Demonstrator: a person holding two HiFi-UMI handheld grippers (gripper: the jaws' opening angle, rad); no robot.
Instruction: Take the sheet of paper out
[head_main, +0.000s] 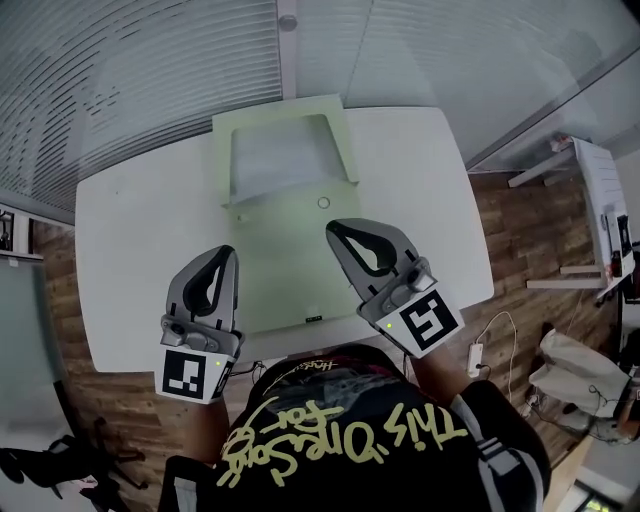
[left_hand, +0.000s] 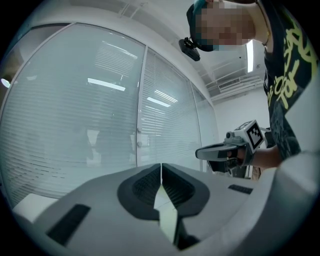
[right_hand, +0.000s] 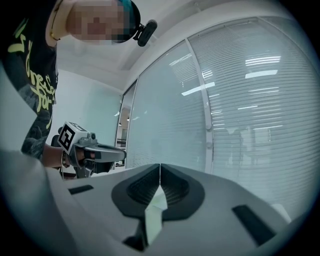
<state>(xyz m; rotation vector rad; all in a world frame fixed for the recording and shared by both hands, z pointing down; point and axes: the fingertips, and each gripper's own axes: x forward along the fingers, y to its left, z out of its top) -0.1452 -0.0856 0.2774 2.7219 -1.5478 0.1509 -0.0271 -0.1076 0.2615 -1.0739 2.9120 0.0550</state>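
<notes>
A pale green folder (head_main: 290, 260) lies flat in the middle of the white table (head_main: 130, 260). At its far end a whitish sheet (head_main: 278, 155) sits inside a green frame-like flap. My left gripper (head_main: 226, 254) hovers over the folder's near left edge, jaws shut and empty. Over the folder's near right part my right gripper (head_main: 334, 230) is also shut with nothing in it. In the left gripper view the jaws (left_hand: 161, 167) meet in a thin line, and the right gripper (left_hand: 200, 153) shows beside them. The right gripper view shows its jaws (right_hand: 160, 167) closed the same way.
A glass wall with blinds (head_main: 150, 70) runs behind the table. To the right, a white charger with its cable (head_main: 477, 355) lies on the wooden floor near a white shelf (head_main: 600, 200). A black chair base (head_main: 60, 470) is at the lower left.
</notes>
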